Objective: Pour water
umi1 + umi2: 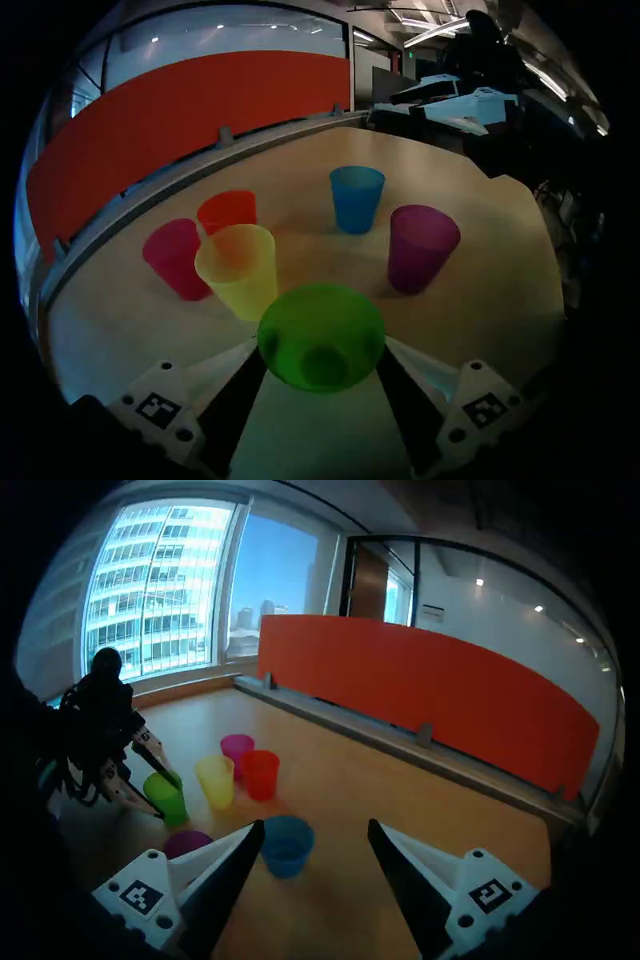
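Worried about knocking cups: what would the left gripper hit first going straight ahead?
Carrying the green cup, it would likely pass between the yellow cup and purple cup, then meet the blue cup; depth is unclear.

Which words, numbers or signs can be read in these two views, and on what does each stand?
No word or number is readable.
Square markers on the left gripper and the right gripper: black-and-white patterns, no letters.
White sheet on the glass wall: too small to read.
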Action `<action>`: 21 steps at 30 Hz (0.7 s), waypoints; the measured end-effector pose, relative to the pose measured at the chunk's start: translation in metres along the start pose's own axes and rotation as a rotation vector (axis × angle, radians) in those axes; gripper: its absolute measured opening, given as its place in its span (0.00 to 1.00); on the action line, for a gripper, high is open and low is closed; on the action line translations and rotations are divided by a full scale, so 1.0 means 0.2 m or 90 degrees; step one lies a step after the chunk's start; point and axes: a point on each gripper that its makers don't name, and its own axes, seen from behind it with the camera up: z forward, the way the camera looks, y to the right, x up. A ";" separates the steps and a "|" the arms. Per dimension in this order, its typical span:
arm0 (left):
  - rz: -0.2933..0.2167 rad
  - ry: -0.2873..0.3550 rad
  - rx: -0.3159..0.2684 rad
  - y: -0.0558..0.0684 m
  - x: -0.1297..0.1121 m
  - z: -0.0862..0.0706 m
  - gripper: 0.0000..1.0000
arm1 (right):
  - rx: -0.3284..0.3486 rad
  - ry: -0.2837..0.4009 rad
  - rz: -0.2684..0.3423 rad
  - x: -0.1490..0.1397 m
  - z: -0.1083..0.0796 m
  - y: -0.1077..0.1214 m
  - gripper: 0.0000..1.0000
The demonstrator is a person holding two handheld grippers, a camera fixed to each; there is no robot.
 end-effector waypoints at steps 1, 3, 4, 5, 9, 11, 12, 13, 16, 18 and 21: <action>0.000 0.002 0.000 0.00 0.01 0.00 0.86 | 0.000 0.000 0.000 0.00 0.00 0.00 1.00; -0.002 0.008 -0.001 0.00 0.02 -0.02 0.86 | 0.001 -0.001 0.000 0.00 0.01 -0.01 1.00; -0.004 0.012 -0.002 0.00 0.04 -0.03 0.86 | 0.002 0.000 0.001 0.00 0.01 -0.01 1.00; -0.007 0.015 -0.003 0.00 0.05 -0.03 0.86 | 0.003 0.000 0.001 0.00 0.01 -0.01 1.00; -0.021 0.034 -0.003 -0.01 0.09 -0.07 0.86 | 0.007 -0.002 0.000 -0.01 0.02 -0.02 1.00; -0.027 0.045 0.000 -0.02 0.11 -0.08 0.86 | 0.008 -0.004 -0.002 -0.02 0.03 -0.02 1.00; -0.030 0.050 0.002 -0.03 0.12 -0.09 0.86 | 0.010 -0.005 -0.003 -0.02 0.03 -0.03 1.00; -0.033 0.053 0.004 -0.03 0.13 -0.10 0.86 | 0.011 -0.006 -0.004 -0.02 0.04 -0.03 1.00; -0.038 0.062 0.009 -0.05 0.15 -0.13 0.86 | 0.016 -0.010 -0.006 -0.04 0.05 -0.05 1.00; -0.039 0.070 0.015 -0.06 0.17 -0.15 0.86 | 0.019 -0.013 -0.007 -0.05 0.06 -0.06 1.00; -0.036 0.083 0.029 -0.09 0.21 -0.18 0.86 | 0.024 -0.017 -0.007 -0.07 0.08 -0.07 1.00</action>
